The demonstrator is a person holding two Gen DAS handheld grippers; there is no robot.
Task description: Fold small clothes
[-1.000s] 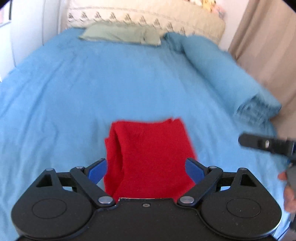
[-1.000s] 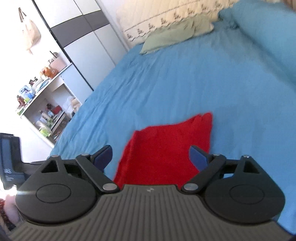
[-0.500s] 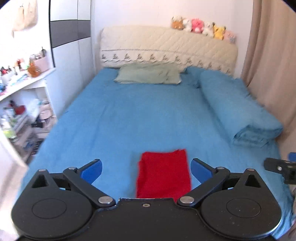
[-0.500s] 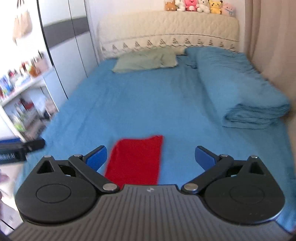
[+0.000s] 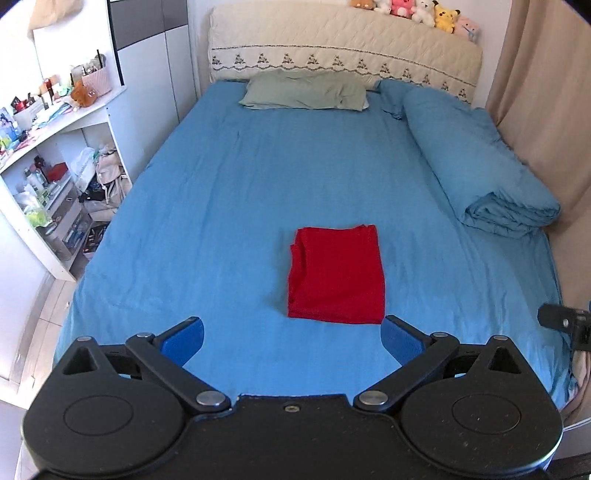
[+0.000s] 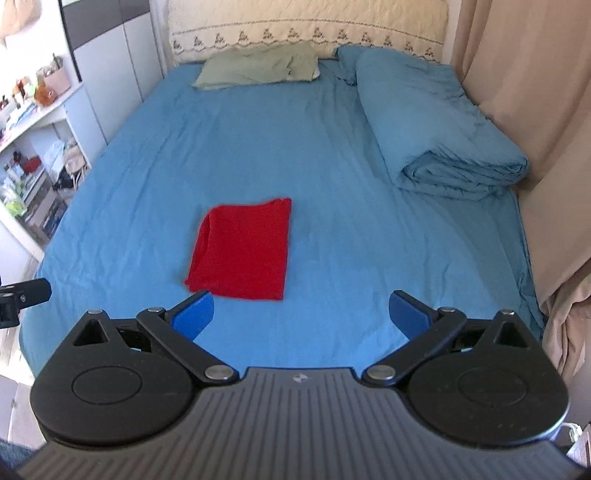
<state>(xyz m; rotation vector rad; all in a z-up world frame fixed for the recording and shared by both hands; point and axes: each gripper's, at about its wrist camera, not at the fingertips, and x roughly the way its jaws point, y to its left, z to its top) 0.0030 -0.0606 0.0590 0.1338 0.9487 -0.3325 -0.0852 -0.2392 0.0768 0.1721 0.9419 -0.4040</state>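
Observation:
A red garment point(image 5: 337, 274) lies folded into a neat rectangle on the blue bed sheet point(image 5: 258, 192), near the foot of the bed. It also shows in the right wrist view point(image 6: 242, 249). My left gripper point(image 5: 291, 341) is open and empty, held back above the bed's near edge, just short of the garment. My right gripper point(image 6: 301, 315) is open and empty, pulled back, with the garment ahead and to its left. Neither gripper touches the cloth.
A rolled blue duvet point(image 5: 476, 166) lies along the right side by a beige curtain point(image 6: 524, 110). A green pillow point(image 5: 304, 94) sits at the headboard. Cluttered white shelves point(image 5: 48, 158) stand left of the bed. Plush toys point(image 5: 413, 9) line the headboard top.
Both grippers have pulled back and up from the red garment, which now lies alone and looks smaller. Both stayed open.

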